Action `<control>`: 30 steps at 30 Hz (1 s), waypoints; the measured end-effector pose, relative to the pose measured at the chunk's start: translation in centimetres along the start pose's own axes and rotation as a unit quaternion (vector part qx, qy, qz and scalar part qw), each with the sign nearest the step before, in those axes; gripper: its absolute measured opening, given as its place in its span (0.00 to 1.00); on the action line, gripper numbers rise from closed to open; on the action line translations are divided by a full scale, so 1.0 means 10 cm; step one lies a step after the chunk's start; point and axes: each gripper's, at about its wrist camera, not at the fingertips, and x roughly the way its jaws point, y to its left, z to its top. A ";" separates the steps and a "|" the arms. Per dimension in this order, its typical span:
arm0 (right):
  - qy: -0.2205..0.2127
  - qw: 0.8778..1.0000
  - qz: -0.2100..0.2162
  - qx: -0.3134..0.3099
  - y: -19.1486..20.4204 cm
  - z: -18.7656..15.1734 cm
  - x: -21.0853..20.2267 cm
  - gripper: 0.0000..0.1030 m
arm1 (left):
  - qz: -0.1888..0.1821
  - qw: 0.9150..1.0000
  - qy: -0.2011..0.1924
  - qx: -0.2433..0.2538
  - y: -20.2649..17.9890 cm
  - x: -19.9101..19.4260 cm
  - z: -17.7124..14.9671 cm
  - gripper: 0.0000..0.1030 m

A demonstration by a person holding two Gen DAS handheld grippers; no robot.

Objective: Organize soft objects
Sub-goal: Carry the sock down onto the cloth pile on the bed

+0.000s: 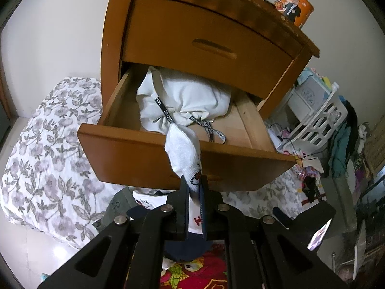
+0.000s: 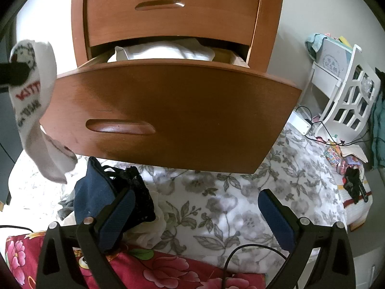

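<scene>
My left gripper (image 1: 194,180) is shut on a white sock (image 1: 184,149) with red and black print; the sock's toe rises over the front panel of the open lower drawer (image 1: 134,154) of a wooden nightstand. A white drawstring bag (image 1: 182,98) fills the back of that drawer. In the right wrist view the same sock (image 2: 33,101) hangs at the far left, pinched by the dark left gripper (image 2: 14,73). My right gripper (image 2: 197,207) stands open, nothing between its fingers, below the drawer front (image 2: 182,110). A pile of dark blue and black garments (image 2: 108,195) lies beside its left finger.
A floral grey-and-white duvet (image 2: 228,207) covers the bed below the drawer, with a red flowered blanket (image 2: 156,269) nearer me. A white slatted rack (image 2: 346,91), cables and small clutter sit at the right. An orange cup (image 1: 293,4) stands on the nightstand top.
</scene>
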 end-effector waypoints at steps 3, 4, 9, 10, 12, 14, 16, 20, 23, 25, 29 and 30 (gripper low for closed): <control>0.000 1.000 0.000 0.000 0.00 0.00 0.00 1.00 | 0.009 1.000 0.007 0.001 0.03 0.04 0.00 0.07; 0.000 1.000 0.000 0.000 0.00 0.00 0.00 1.00 | 0.012 1.000 0.010 0.002 0.04 0.05 -0.01 0.07; 0.001 1.000 0.000 0.000 0.00 0.00 0.01 1.00 | 0.017 1.000 0.022 0.003 0.07 0.11 -0.03 0.07; 0.001 1.000 0.001 0.000 0.00 0.00 0.01 1.00 | 0.017 1.000 0.024 0.003 0.07 0.12 -0.04 0.07; 0.001 1.000 0.001 0.001 0.00 -0.01 0.01 1.00 | 0.015 0.999 0.031 0.003 0.08 0.16 -0.05 0.07; 0.002 1.000 0.001 0.001 0.00 -0.01 0.01 1.00 | 0.014 0.999 0.037 0.002 0.08 0.21 -0.07 0.07; 0.002 1.000 0.001 0.000 0.00 -0.01 0.01 1.00 | 0.014 0.999 0.049 0.003 0.08 0.30 -0.11 0.07; 0.001 1.000 0.001 0.001 0.01 0.00 0.01 1.00 | 0.007 0.997 0.082 -0.001 0.08 0.55 -0.25 0.07; 0.001 1.000 0.002 0.003 0.00 -0.01 0.01 1.00 | 0.007 0.994 0.105 0.001 0.07 0.71 -0.36 0.07; 0.002 1.000 0.003 0.003 0.00 -0.01 0.02 1.00 | 0.002 0.993 0.119 0.000 0.05 0.81 -0.42 0.07; 0.003 1.000 0.003 0.002 0.00 -0.01 0.02 1.00 | -0.003 0.990 0.139 -0.001 0.05 0.94 -0.50 0.07; 0.003 1.000 0.003 0.002 0.00 -0.01 0.02 1.00 | -0.004 0.990 0.143 -0.004 0.05 0.97 -0.52 0.07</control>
